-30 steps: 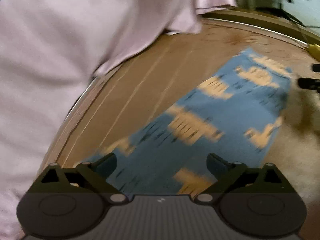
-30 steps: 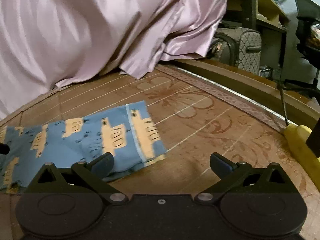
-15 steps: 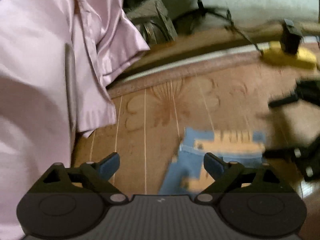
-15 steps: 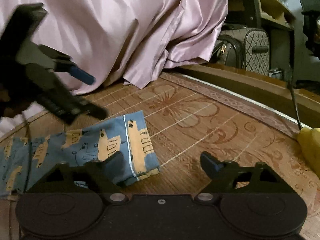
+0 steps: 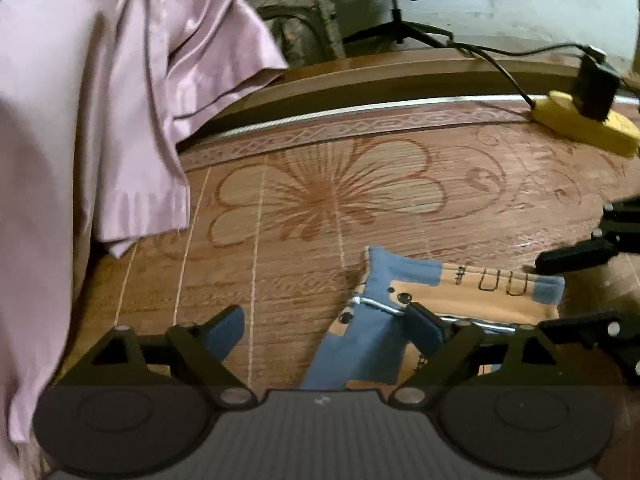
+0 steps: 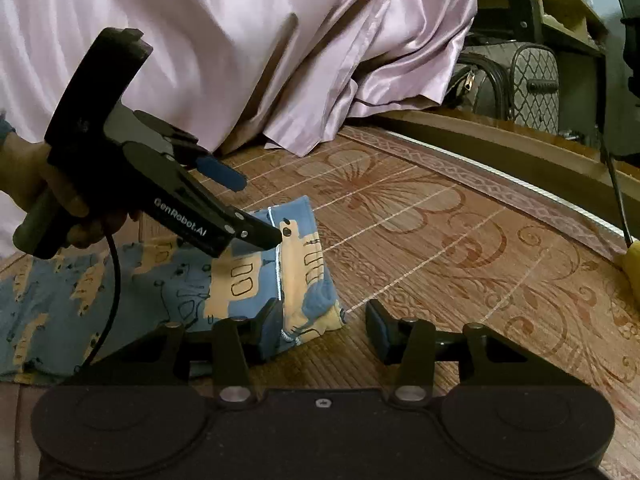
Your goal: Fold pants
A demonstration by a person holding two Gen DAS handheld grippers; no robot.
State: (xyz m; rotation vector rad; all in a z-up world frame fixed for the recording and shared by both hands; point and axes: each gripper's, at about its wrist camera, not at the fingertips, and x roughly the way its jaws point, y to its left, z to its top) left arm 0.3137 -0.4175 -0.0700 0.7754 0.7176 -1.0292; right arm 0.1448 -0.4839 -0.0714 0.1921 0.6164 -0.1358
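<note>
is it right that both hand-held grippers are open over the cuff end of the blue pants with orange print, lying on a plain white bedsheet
Not quite: the surface is wrong. The blue pants with orange print lie on a brown woven mat with a flower pattern, not a white bedsheet; the right wrist view shows it. The rest holds: the left hand-held gripper and right hand-held gripper are both open at that end.

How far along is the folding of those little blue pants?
Barely begun. The blue pants with tan cartoon print lie stretched along the floral woven mat, with no finished fold visible. Right now both open tools sit at one end: the left tool over its far corner, the right tool at its near corner. Gripping that end and folding it over remains.
</note>
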